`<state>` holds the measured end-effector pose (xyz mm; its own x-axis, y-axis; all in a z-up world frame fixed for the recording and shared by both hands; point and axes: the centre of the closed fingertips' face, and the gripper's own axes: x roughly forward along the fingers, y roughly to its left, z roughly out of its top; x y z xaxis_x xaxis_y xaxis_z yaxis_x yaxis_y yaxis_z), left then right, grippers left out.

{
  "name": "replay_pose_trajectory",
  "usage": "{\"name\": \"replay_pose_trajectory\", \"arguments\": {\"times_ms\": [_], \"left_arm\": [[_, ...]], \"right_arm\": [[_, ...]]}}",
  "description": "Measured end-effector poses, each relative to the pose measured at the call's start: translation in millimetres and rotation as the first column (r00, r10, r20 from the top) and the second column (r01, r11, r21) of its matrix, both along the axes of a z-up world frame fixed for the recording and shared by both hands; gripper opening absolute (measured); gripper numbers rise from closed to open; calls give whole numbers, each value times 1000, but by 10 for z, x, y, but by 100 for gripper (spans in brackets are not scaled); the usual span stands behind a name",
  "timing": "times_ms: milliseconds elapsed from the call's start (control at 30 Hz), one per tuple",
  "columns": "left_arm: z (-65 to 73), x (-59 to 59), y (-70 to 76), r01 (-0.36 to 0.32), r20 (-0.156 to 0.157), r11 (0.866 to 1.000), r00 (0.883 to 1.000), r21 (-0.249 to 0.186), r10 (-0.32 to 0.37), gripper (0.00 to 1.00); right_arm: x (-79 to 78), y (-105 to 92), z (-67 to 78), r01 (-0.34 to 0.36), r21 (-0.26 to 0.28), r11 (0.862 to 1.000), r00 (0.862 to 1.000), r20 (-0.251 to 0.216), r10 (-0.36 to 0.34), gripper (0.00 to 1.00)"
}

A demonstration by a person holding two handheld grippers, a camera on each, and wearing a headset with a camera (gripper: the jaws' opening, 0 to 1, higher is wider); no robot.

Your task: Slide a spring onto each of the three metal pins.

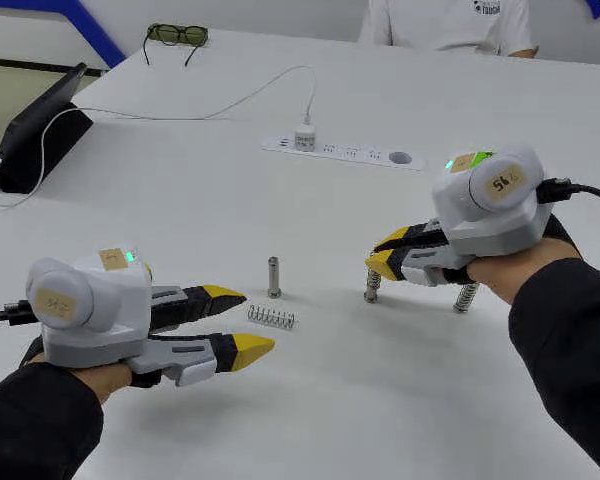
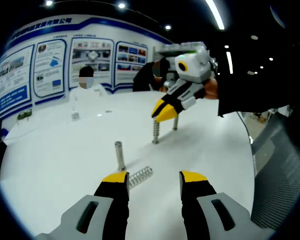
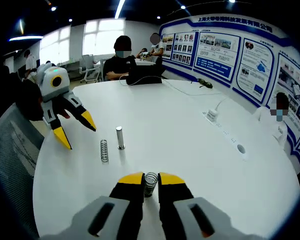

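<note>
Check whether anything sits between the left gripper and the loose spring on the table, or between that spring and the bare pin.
Nothing visible does. The small coiled metal spring lies on bare white table just ahead of the open left gripper, and the bare upright metal pin stands beside it with its top free.

Bright, even light fell from ceiling strip lights [image 2: 215, 15]; my white desk [image 1: 380, 400] carried only soft shadows. Both gripper views bent strongly toward their edges, yet looked sharp.
</note>
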<state>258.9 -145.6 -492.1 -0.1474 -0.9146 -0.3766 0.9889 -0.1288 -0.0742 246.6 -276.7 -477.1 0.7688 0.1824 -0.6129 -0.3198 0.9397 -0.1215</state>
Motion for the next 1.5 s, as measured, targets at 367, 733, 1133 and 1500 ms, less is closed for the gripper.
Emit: {"name": "replay_pose_trajectory", "arguments": {"times_ms": [367, 733, 1133, 1500], "left_arm": [[-8, -8, -3, 0, -1, 1000, 1000, 3, 0, 41], [-11, -2, 6, -4, -5, 1000, 1000, 3, 4, 41], [-2, -6, 5, -3, -4, 1000, 1000, 2, 3, 41], [-3, 3, 13, -2, 2, 1000, 1000, 4, 2, 41]], "right_arm": [[-13, -39, -151, 18, 13, 1000, 999, -29, -18, 12], [-37, -10, -178, 20, 15, 1000, 999, -39, -20, 14], [-41, 5, -11, 15, -5, 1000, 1000, 7, -15, 19], [90, 432, 105, -83, -3, 997, 996, 39, 83, 19]]}}
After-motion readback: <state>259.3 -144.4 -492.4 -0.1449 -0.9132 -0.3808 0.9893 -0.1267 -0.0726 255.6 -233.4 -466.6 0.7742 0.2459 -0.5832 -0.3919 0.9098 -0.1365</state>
